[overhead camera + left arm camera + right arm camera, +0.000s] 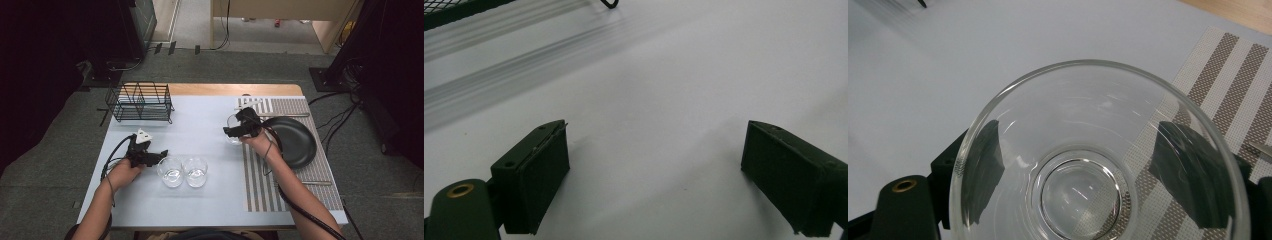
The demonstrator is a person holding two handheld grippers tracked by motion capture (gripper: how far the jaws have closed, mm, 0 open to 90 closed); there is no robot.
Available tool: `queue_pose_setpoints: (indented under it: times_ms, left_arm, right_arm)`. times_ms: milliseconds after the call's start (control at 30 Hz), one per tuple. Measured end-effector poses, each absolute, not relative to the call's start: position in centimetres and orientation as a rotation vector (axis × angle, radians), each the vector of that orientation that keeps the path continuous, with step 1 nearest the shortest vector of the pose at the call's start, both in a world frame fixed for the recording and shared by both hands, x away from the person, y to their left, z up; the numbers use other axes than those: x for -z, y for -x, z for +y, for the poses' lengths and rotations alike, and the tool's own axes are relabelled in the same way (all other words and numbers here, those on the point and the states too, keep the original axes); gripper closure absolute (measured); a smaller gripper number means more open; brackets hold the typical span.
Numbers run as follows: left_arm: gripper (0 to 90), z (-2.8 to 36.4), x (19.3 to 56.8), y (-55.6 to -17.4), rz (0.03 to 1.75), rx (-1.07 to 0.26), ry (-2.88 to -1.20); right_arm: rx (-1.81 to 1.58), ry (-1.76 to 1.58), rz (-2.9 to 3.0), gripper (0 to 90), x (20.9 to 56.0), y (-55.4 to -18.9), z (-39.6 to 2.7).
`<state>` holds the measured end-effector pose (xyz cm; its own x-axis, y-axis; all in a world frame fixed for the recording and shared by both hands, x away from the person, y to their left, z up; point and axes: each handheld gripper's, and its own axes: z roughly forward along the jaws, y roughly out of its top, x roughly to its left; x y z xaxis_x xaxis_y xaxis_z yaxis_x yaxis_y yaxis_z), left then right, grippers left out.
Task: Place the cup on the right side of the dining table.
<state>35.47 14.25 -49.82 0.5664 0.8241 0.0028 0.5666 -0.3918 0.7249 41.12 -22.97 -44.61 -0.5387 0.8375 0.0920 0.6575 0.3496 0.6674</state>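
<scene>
while my right gripper (234, 131) clamps a clear glass cup (1098, 155) at the striped placemat's (260, 185) left edge, my left gripper (664, 175) waits wide, empty; next i'd carry it toward the two glasses (183, 171).

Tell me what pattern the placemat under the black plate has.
The placemat has brown and white stripes, clearest in the right gripper view.

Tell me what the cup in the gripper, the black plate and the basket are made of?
The cup held in the right gripper looks like clear glass: you see the striped mat straight through it, and its rim shines. The black plate seems glazed ceramic or maybe plastic, smooth with a soft sheen. The basket looks like thin black metal wire, since you see between its bars.
</scene>
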Motion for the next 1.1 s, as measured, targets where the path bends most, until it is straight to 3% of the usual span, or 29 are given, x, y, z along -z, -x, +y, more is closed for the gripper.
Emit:
queue_pose_setpoints:
  times_ms: [1100]
  left_arm:
    - [11.7, 14.3, 49.8, -35.5, 1.108, -0.479, -2.109]
  right_arm:
    - [-0.954, -1.365, 2.321, 18.5, 44.7, -42.8, -23.6]
